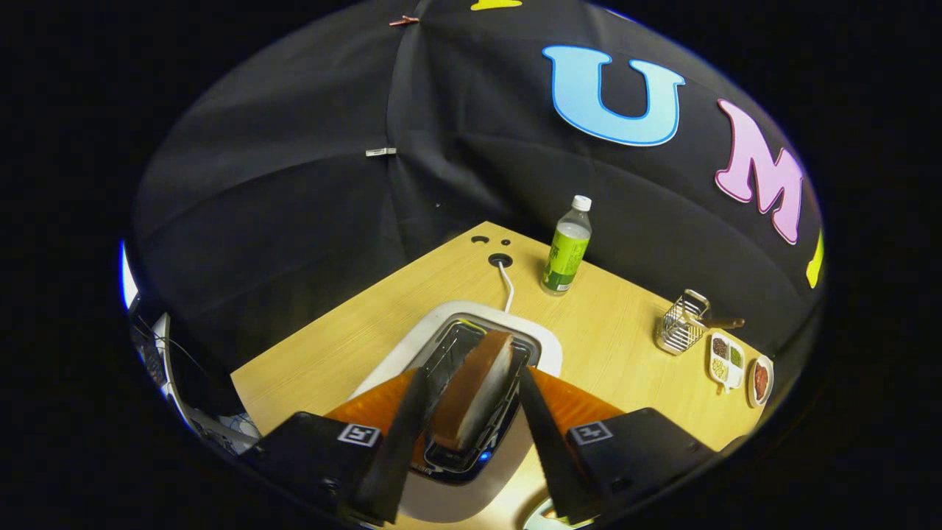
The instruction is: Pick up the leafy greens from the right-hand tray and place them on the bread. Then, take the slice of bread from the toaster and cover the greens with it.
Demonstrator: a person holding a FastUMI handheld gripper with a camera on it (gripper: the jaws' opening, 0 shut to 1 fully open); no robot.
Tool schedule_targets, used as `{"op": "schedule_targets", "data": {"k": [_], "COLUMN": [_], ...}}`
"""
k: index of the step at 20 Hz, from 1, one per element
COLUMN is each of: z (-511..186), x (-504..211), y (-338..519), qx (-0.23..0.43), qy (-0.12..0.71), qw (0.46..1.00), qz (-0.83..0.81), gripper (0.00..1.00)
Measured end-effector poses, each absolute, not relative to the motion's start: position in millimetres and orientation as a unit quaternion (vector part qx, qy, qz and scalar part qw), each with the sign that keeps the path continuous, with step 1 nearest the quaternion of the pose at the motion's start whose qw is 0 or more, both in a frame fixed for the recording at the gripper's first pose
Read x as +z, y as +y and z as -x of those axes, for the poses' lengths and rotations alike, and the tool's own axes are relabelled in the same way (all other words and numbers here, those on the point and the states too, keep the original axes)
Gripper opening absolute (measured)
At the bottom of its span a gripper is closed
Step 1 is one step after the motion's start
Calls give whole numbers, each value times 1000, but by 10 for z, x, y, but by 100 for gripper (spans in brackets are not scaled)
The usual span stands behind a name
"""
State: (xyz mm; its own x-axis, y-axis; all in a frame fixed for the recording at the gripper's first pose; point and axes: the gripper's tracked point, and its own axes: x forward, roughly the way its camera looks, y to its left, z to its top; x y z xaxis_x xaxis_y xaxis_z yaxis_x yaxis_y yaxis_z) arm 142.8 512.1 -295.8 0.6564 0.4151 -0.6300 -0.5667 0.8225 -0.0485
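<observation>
The gripper (471, 412) is held open astride the bread slice (478, 390) standing in the toaster (537, 346). The slice is best pinched gently on its flat faces and lifted straight up.

I face black cloth walls (294, 206) meeting in a corner seam behind my wooden table (625, 346), whose pale top has cable holes (500, 259) near its far corner under soft, even light
</observation>
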Motion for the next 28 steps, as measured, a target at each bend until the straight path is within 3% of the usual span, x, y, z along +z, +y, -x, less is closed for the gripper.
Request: {"op": "schedule_targets", "data": {"k": [1, 3, 7, 17, 28], "z": [-1404, -1352, -1351, -1265, -1330], "x": [-2987, -3011, -2983, -2613, -1684], "y": [5095, 5096, 5050, 4929, 4367], "qx": [264, 251, 229, 246, 232], "qy": [320, 331, 350, 351, 314], "qw": [902, 904, 905, 901, 920], "qz": [119, 101, 81, 60, -27], "gripper": [61, 39, 21, 18, 17]}}
